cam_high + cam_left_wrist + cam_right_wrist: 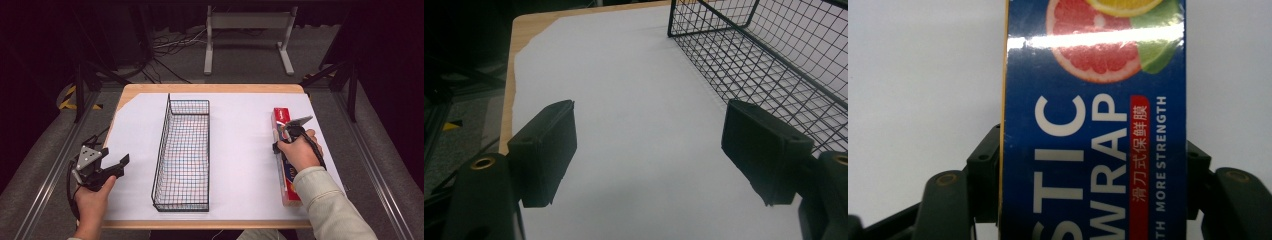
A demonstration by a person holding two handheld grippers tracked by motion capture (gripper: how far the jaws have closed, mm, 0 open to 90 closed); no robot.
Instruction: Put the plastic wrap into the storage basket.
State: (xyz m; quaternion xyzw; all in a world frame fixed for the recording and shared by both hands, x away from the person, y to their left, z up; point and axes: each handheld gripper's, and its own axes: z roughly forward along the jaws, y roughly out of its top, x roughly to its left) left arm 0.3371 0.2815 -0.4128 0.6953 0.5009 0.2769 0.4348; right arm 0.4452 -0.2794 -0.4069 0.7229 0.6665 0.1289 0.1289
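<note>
White paper (240,150) over wooden table (210,88), grey floor (240,60), right gripper (290,131) clamping wrap box (1093,125), left gripper (112,167) spread.

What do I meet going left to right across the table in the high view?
Left gripper → wire basket → plastic wrap box, with the right gripper down over it.

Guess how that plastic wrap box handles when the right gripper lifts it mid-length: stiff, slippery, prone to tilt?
The plastic wrap box looks like a rigid carton, so probably stiff and light. Its glossy face shows glare, so it may slip between the right gripper jaws flanking its long sides. It is long and narrow; a grip toward one end could let the far end droop.
</note>
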